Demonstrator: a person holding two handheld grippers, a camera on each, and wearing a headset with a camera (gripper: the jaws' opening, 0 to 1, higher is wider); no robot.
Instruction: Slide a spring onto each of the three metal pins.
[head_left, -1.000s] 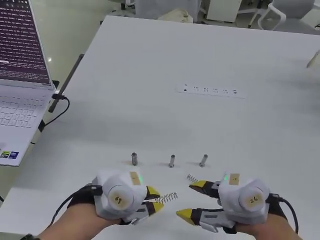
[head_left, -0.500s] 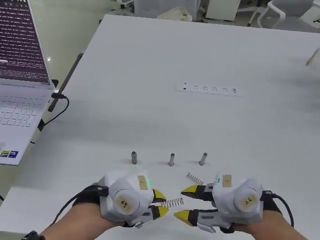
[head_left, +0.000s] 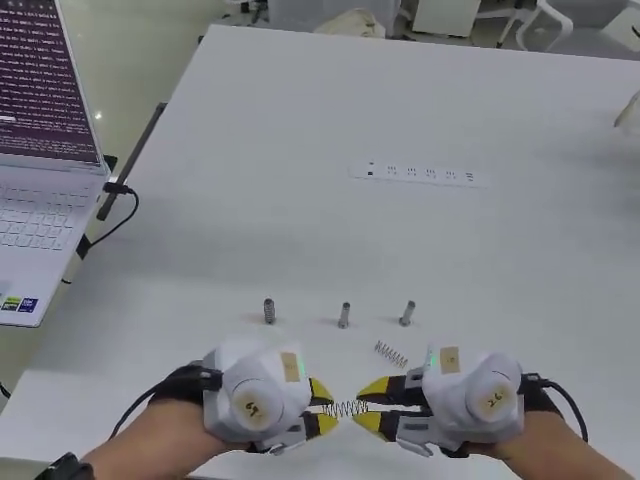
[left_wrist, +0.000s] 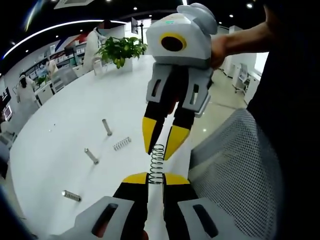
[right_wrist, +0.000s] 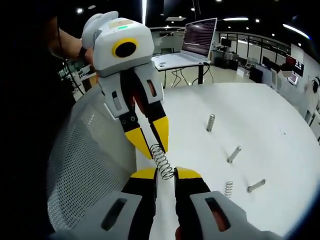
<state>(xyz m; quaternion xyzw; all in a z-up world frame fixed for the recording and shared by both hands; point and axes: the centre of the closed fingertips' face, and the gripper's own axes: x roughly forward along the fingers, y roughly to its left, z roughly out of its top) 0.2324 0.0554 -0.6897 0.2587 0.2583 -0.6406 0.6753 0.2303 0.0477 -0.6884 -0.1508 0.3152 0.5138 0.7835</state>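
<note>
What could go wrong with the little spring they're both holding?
1. The spring is pinched at both ends by the left gripper and the right gripper; it might bend or pop out.
2. It hangs near the table edge, so a slip could drop it off.
3. The loose spring nearby could get bumped away.

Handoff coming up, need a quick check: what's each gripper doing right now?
Left gripper: closed on one end of the spring.
Right gripper: closed on the other end of the same spring.
</note>
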